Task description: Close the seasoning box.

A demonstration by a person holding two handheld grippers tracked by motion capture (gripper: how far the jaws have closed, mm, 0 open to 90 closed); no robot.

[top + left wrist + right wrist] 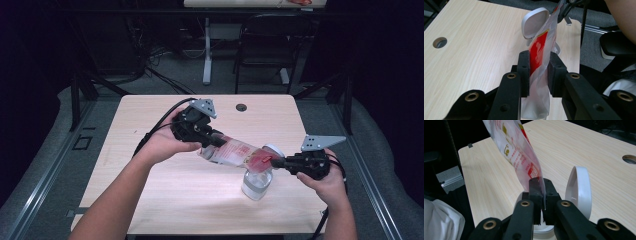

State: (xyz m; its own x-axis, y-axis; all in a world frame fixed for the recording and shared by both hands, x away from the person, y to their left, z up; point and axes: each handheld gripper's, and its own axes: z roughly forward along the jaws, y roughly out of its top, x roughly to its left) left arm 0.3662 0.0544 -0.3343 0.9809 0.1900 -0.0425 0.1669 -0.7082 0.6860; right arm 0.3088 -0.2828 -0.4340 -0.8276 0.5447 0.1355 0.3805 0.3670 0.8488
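A clear plastic pouch with red and white print stretches between both grippers above the table. My left gripper is shut on its one end; in the left gripper view the pads press the bunched pouch. At the other end my right gripper is shut on its thin edge, the jaws pinched tight on the film. Under that end stands a clear jar with its white hinged lid flipped up. The lid stands just beside the right jaws.
The pale wooden table has a round cable hole near its far edge. A black chair and a desk leg stand on the floor beyond. Dark frame rails run along both sides of the table.
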